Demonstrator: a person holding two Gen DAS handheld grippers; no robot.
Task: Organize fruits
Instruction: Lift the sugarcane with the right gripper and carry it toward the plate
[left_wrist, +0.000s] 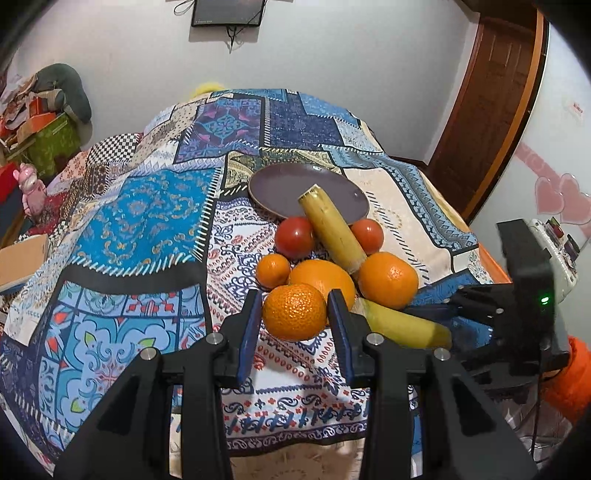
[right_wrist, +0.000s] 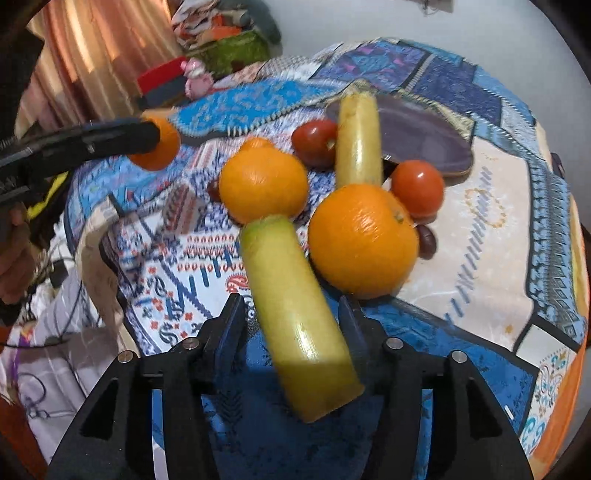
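Left claw (left_wrist: 293, 314) clenched on a mandarin (left_wrist: 294, 312), right claw (right_wrist: 295, 314) released around a yellow-green stalk (right_wrist: 295, 310) between its jaws, big orange (right_wrist: 364, 240) just ahead-right, plate (right_wrist: 417, 136) beyond.

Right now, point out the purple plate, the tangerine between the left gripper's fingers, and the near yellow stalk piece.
purple plate (left_wrist: 280, 184): left wrist view, bare left part.
tangerine (left_wrist: 294, 312): left wrist view, middle of peel.
near yellow stalk piece (right_wrist: 291, 306): right wrist view, mid-length.
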